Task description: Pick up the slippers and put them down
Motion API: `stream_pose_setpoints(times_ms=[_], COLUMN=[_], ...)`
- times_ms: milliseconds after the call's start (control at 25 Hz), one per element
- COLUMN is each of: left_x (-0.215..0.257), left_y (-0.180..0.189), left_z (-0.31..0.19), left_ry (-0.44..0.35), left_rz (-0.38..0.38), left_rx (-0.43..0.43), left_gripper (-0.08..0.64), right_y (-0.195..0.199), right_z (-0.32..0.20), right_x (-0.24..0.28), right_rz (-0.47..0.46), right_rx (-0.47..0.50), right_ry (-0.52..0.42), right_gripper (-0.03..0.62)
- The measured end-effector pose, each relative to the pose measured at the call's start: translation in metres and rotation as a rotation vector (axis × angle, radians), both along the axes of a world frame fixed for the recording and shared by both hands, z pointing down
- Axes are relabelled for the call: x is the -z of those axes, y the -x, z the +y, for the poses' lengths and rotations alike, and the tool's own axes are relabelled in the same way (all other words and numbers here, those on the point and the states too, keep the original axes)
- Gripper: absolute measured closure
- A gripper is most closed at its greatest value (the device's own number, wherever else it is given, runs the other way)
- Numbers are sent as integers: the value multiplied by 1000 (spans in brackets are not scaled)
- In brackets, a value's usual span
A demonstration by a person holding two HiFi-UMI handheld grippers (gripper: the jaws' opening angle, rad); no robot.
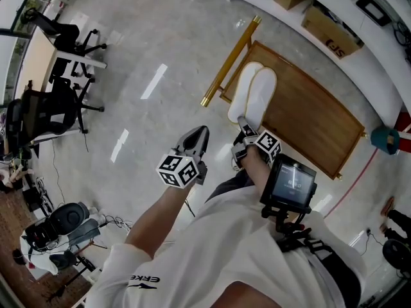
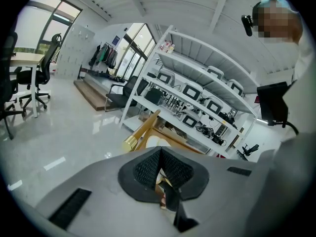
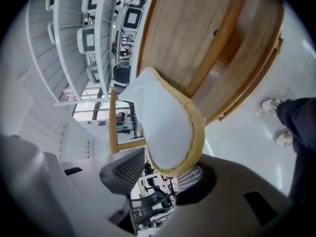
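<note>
Both forearms reach forward from the person's white shirt, each hand tipping its gripper a little below level. The left gripper (image 1: 200, 133) hangs over bare floor (image 1: 154, 63), just off the near left corner of the board (image 1: 308, 117), with its pads pressed together and nothing between them. The right gripper (image 1: 244, 128) sits just beside it, at the board's near edge, pointing at the heels of the slippers (image 1: 253, 92). In the right gripper view its jaws stand apart around a slipper's heel: the heel leans on one pad (image 3: 196, 176), and the other pad stands clear of it, so nothing is clamped.

The white slippers lie side by side, toes away from the person, on the left part of the wooden board. A gold bar (image 1: 231, 59) runs along the board's left side, close to the slippers' toes. The rest of the board, to the right of the slippers, is bare wood. White shelves (image 1: 334, 18) stand beyond its far edge. To the left the glossy floor lies wide open as far as the office chairs (image 1: 61, 104), well apart from both grippers.
</note>
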State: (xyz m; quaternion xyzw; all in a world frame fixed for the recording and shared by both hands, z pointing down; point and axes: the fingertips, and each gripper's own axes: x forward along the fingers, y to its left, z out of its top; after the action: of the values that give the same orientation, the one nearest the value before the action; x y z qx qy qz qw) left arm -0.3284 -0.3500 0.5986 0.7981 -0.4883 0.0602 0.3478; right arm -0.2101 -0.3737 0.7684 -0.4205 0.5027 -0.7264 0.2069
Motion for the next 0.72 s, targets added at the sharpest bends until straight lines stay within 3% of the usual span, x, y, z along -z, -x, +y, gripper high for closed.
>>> stream_pose_setpoints(times_ms=[280, 720], left_x=[-2, -8], left_y=[-1, 2], left_z=[3, 6], left_ry=[6, 8], left_rz=[-3, -5], left_rx=[-2, 0], left_gripper=[557, 557], right_y=[3, 25], right_z=[10, 49], right_x=[-4, 10], right_rz=[-2, 2], right_rx=[43, 209], right_ry=[-5, -29], right_gripper=[431, 431])
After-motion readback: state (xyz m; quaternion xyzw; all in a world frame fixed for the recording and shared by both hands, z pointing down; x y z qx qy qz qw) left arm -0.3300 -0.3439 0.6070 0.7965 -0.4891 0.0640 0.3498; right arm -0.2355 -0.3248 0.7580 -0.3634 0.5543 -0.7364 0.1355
